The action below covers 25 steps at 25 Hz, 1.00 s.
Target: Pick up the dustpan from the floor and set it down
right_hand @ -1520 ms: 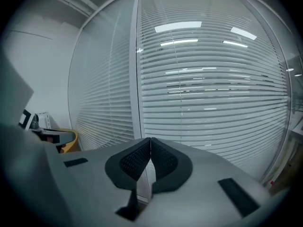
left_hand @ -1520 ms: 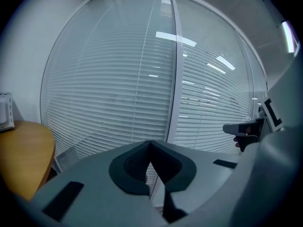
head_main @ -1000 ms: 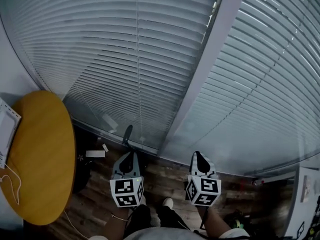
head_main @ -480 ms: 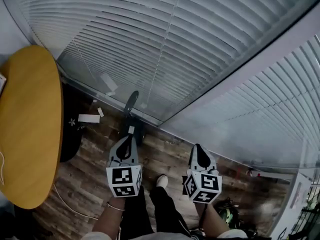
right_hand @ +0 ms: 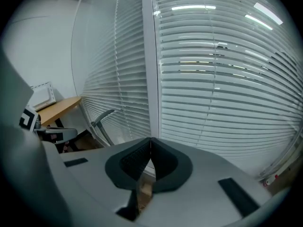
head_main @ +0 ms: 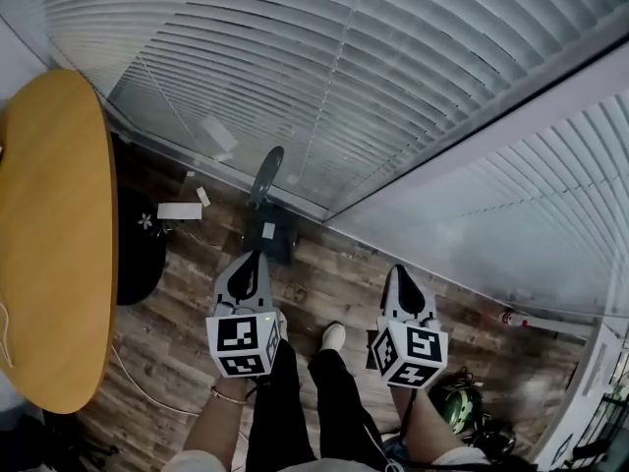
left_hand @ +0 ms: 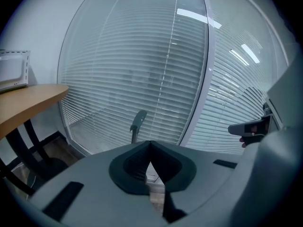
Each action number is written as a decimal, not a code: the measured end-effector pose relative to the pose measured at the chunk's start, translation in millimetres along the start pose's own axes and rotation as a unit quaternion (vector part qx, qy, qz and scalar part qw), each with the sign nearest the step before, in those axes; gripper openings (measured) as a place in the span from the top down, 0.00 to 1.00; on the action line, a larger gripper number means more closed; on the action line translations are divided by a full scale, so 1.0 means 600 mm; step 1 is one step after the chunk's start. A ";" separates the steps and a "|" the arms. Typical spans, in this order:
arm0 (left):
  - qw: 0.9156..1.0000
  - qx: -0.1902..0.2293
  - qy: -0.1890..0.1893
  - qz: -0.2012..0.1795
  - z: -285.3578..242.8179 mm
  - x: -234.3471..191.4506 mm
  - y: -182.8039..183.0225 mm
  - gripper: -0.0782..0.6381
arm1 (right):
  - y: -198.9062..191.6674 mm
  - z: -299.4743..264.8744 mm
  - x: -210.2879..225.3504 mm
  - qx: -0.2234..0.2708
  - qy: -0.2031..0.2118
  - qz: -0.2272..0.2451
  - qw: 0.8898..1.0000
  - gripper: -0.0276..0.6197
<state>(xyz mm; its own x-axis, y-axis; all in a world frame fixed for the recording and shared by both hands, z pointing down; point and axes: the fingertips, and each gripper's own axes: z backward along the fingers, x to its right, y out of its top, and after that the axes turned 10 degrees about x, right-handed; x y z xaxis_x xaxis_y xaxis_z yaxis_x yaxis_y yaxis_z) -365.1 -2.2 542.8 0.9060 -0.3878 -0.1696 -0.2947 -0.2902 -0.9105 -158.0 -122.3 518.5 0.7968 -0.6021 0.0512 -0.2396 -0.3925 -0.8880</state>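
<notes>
At the lower centre of the head view, we are holding the left gripper [head_main: 256,257] and the right gripper [head_main: 399,273] side by side over the wooden floor [head_main: 334,283], both with jaws pressed together and nothing between them. Just above the left gripper's tip, the dustpan [head_main: 279,246] is standing on the floor against the blinds [head_main: 393,87]. Through the left gripper view, the closed jaws are pointing just below the dustpan [left_hand: 138,119]. Through the right gripper view, the jaws are likewise meeting, and the dustpan [right_hand: 102,118] is showing at centre left.
</notes>
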 end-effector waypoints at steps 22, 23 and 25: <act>0.999 -0.005 -0.040 0.003 -0.045 -0.011 -0.041 0.88 | -0.039 -0.006 0.031 -0.014 -0.031 -0.009 0.999 0.91; 0.999 -0.005 -0.041 0.003 -0.045 -0.011 -0.043 0.87 | -0.041 -0.005 0.032 -0.014 -0.032 -0.008 0.999 0.91; 0.999 -0.007 -0.043 0.003 -0.047 -0.012 -0.047 0.85 | -0.044 -0.004 0.034 -0.015 -0.033 -0.008 0.999 0.91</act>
<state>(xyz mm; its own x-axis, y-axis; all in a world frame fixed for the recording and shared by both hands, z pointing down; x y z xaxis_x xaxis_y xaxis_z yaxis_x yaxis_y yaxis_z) -371.6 -15.8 580.4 0.9266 -0.3133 -0.2081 -0.3043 -0.2995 -0.9043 -136.9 -125.7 544.0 0.8350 -0.5492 0.0340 -0.2430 -0.4233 -0.8728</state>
